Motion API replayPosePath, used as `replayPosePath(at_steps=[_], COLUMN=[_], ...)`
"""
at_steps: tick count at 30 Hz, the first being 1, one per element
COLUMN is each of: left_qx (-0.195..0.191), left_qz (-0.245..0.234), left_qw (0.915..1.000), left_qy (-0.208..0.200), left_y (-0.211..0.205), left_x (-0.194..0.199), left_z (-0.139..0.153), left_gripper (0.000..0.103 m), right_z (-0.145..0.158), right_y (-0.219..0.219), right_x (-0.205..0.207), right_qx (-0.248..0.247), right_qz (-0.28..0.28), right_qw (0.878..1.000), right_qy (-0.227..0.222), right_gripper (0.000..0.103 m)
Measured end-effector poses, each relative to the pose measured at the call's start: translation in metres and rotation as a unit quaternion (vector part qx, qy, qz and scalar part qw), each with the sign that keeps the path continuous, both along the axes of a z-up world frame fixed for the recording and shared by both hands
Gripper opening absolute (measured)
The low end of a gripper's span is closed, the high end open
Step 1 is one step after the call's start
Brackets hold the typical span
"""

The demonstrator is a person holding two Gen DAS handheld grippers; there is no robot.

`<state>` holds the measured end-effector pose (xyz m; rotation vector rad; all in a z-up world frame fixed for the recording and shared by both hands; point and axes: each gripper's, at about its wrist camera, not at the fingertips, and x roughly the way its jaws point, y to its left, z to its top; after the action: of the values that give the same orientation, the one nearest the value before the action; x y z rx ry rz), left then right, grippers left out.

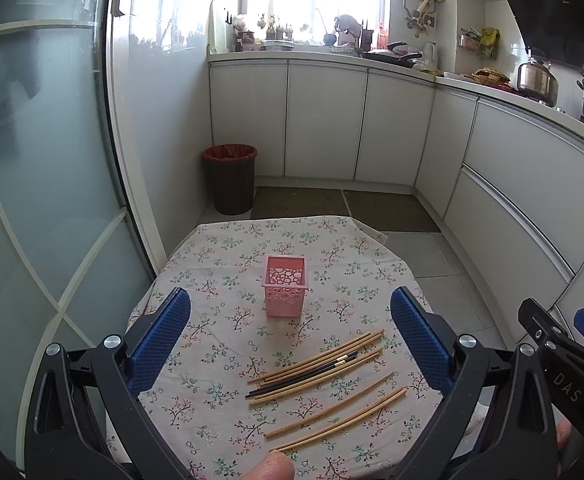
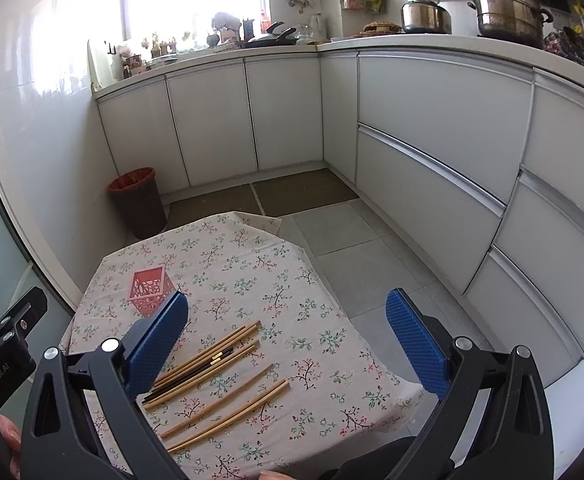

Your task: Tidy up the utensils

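Note:
A pink perforated holder point(image 1: 285, 285) stands upright and empty on a small table with a floral cloth point(image 1: 220, 264). Several chopsticks point(image 1: 323, 364), bamboo ones and dark ones, lie loose on the cloth in front of it. My left gripper point(image 1: 290, 332) is open and empty, held above the near part of the table. In the right wrist view the holder point(image 2: 150, 288) is at the left behind one finger, and the chopsticks point(image 2: 212, 364) lie between the fingers. My right gripper point(image 2: 288, 336) is open and empty above the table's right side.
A dark waste bin point(image 1: 230, 178) stands on the floor beyond the table, by a glass door point(image 1: 44, 160). White kitchen cabinets point(image 2: 431, 140) run along the back and right. The right gripper's body point(image 1: 563, 344) shows at the right edge of the left wrist view.

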<state>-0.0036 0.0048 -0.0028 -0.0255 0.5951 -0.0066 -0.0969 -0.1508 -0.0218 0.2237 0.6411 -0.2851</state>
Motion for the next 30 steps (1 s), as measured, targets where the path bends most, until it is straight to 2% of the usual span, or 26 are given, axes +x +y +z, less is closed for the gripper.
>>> replayPosePath(at_steps=[9,14,17,19,22,24,26,28,30], left_qx=[-0.001,0.01,0.027,0.036,0.056,0.076,0.094,0.08,0.066], left_qz=[-0.002,-0.007,-0.012,-0.023,-0.062,-0.106,-0.159,-0.202,-0.237], left_qw=[1.0,0.9998,0.9991,0.9981,0.9923,0.9817,0.9608,0.935,0.9], left_qy=[0.002,0.014,0.03,0.044,0.091,0.139,0.207,0.28,0.36], left_y=[-0.002,-0.009,-0.017,-0.023,-0.037,-0.05,-0.067,-0.081,-0.097], left_x=[-0.002,0.005,0.016,0.026,0.058,0.082,0.108,0.131,0.151], left_z=[-0.002,-0.008,-0.016,-0.023,-0.044,-0.067,-0.097,-0.129,-0.165], left_gripper=[0.096,0.096,0.096,0.096,0.096,0.096,0.096,0.096,0.096], right_z=[-0.002,-0.01,-0.022,-0.035,-0.068,-0.096,-0.132,-0.167,-0.196], right_y=[-0.002,-0.011,-0.022,-0.034,-0.056,-0.071,-0.085,-0.098,-0.108], right_x=[-0.001,0.004,0.012,0.018,0.028,0.033,0.04,0.045,0.048], right_qx=[0.003,0.022,0.06,0.104,0.189,0.235,0.291,0.341,0.381], right_qz=[0.001,0.0,0.008,0.02,0.036,0.038,0.046,0.045,0.045], right_qw=[1.0,1.0,0.998,0.993,0.979,0.968,0.95,0.931,0.913], right_qy=[0.004,0.013,0.03,0.046,0.066,0.08,0.102,0.124,0.137], right_gripper=[0.096,0.096,0.096,0.096,0.096,0.097,0.096,0.096,0.096])
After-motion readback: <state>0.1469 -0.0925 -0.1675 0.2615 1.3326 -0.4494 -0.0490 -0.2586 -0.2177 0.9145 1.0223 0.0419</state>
